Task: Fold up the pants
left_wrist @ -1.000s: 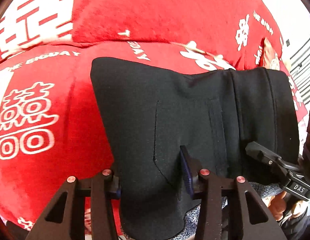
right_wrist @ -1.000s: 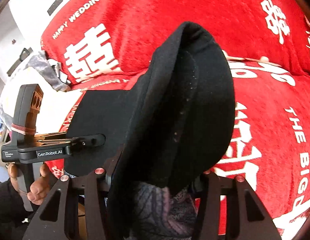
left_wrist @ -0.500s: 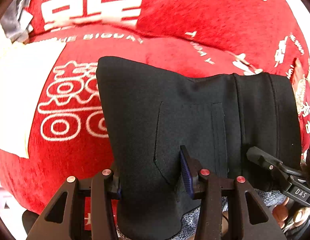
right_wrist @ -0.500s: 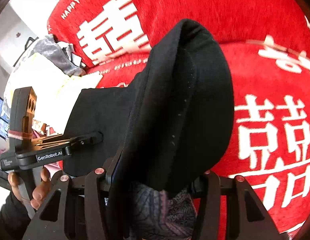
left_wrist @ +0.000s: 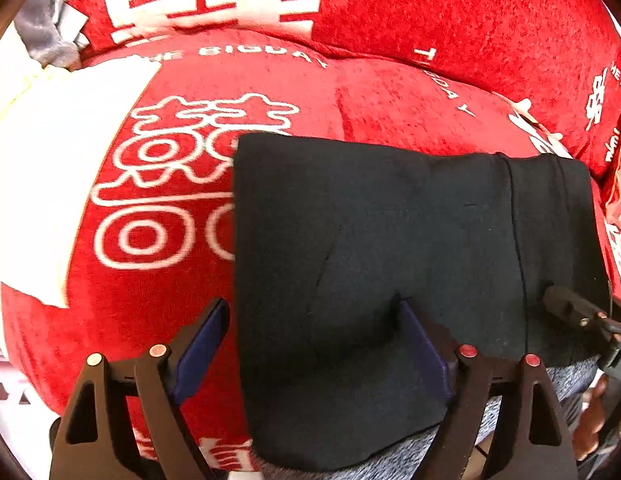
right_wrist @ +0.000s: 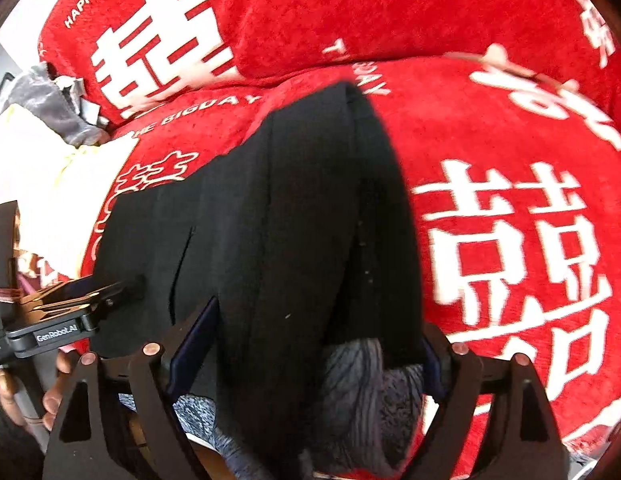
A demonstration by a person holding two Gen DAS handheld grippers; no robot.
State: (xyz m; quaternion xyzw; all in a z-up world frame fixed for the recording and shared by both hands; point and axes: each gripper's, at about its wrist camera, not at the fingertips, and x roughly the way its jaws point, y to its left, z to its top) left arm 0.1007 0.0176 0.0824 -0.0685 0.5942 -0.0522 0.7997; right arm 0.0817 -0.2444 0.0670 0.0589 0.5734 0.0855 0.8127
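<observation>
The black pants (left_wrist: 390, 248) lie folded flat on the red sofa cover (left_wrist: 350, 92), with a grey lining showing at the near edge; they also show in the right wrist view (right_wrist: 290, 220). My left gripper (left_wrist: 310, 320) is open, its fingers spread over the near left corner of the pants. My right gripper (right_wrist: 318, 332) is open too, its fingers standing on either side of the near right end of the pants. The left gripper shows at the left of the right wrist view (right_wrist: 70, 304); the right gripper's tip shows at the right of the left wrist view (left_wrist: 570, 308).
A white cloth (left_wrist: 50, 184) and a grey crumpled item (left_wrist: 50, 36) lie to the left on the sofa. The red back cushion (right_wrist: 310, 12) with white lettering rises behind. A printed packet (left_wrist: 620, 184) lies at the far right.
Both grippers have opened and let go of the pants, which have dropped from a raised, draped hold to lie flat on the sofa. Both views have shifted left.
</observation>
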